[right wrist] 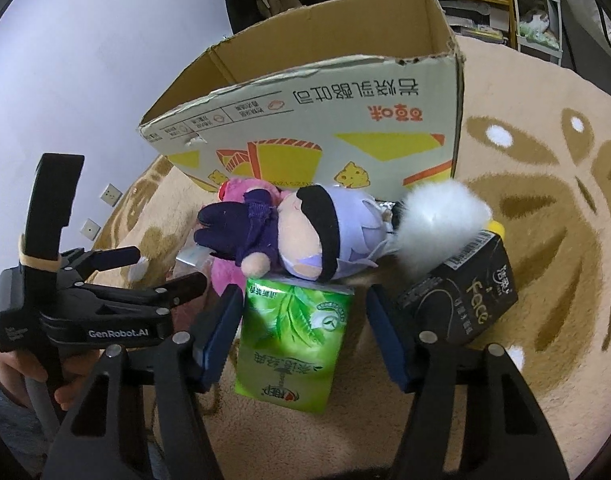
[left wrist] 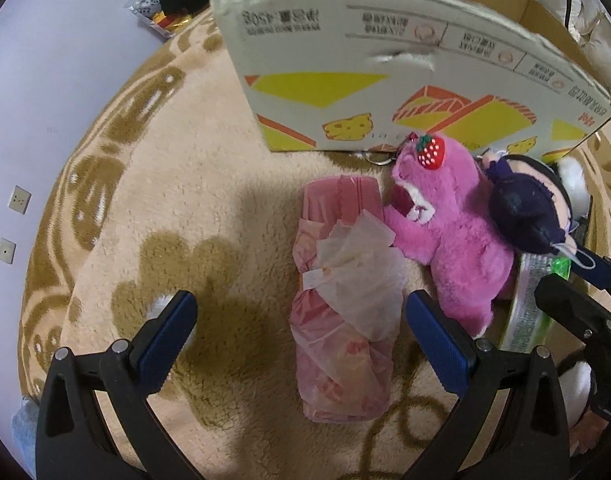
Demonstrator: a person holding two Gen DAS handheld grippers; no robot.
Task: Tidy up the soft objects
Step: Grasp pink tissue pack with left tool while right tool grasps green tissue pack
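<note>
I saw a beige rug (left wrist: 225,168) carrying the cardboard box (right wrist: 345,120) toward its far edge, with a pink tissue pack (left wrist: 341,320), pink plush (left wrist: 457,248), green tissue pack (right wrist: 293,340) and black pack (right wrist: 465,300) before it.

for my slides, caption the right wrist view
Right tongs straddling a green tissue pack, plush doll and cardboard box beyond.

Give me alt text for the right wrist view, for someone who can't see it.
The right gripper straddles a green soft tissue pack on a beige patterned rug, its blue-padded fingers not pressing it. Behind lie a purple-clothed plush doll, a black tissue pack and an open printed cardboard box.
</note>
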